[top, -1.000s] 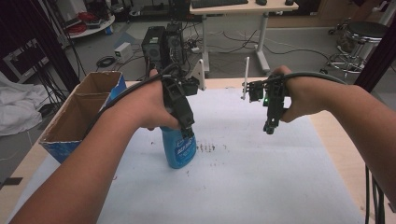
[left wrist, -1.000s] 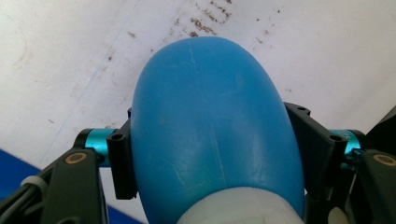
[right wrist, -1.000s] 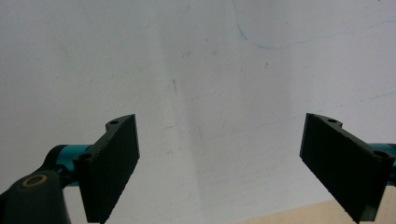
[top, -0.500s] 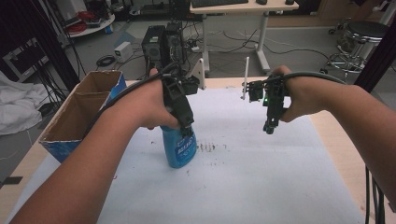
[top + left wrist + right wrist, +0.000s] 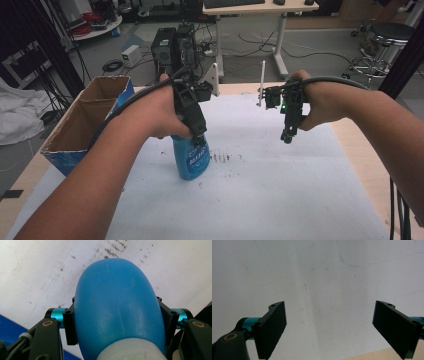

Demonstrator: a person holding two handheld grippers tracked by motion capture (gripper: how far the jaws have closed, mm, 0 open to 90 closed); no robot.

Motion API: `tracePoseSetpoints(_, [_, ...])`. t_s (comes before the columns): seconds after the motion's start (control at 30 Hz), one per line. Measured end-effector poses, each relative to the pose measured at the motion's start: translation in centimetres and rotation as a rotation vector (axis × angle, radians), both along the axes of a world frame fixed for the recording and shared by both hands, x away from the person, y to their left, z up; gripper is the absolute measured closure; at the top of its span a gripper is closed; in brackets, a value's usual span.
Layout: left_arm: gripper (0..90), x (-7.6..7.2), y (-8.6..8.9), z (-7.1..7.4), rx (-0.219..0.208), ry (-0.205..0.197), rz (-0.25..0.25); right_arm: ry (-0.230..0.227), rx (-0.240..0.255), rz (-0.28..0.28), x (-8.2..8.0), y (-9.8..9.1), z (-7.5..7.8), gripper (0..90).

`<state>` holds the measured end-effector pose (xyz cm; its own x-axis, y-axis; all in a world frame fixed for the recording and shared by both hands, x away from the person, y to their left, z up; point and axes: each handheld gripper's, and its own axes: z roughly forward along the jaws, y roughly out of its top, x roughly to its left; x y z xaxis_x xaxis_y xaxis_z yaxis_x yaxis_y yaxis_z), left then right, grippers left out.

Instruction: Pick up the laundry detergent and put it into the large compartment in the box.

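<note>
The left gripper (image 5: 199, 142) has just been closing and now clamps the blue bottle (image 5: 191, 159) by its shoulders, upright on the white sheet (image 5: 280, 190), probably for a steady lift. The right gripper (image 5: 287, 137) hangs spread and empty well aside, leaving room.

Black tool (image 5: 287, 136), teal rods, black cable

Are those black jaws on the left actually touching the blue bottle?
Touching. In the left gripper view, the left gripper has just closed, its jaws pressing both sides of the blue bottle, with no gap showing.
</note>
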<state>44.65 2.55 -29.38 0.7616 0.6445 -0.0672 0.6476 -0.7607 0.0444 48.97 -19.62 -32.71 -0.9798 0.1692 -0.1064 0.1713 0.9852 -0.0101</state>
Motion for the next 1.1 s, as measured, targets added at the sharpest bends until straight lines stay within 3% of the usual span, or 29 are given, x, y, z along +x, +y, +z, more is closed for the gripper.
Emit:
tracePoseSetpoints(0.33, [36.1,-0.4,-0.2,0.2,0.012,-0.001,-0.029,0.003,-0.004,0.007,0.0,-0.1,0.1,11.1])
tracePoseSetpoints(0.57, [36.2,-0.9,0.2,1.5,0.004,-0.006,-0.027,0.000,0.001,0.007,-0.1,0.0,0.2,11.1])
tracePoseSetpoints(0.87, [36.3,-2.3,1.4,4.9,0.004,-0.017,-0.041,-0.008,0.000,0.007,-0.6,-0.1,0.8,11.1])
tracePoseSetpoints(1.1, [36.3,-3.1,3.5,8.3,-0.011,-0.020,-0.012,-0.009,0.004,0.005,-0.9,0.0,1.1,11.1])
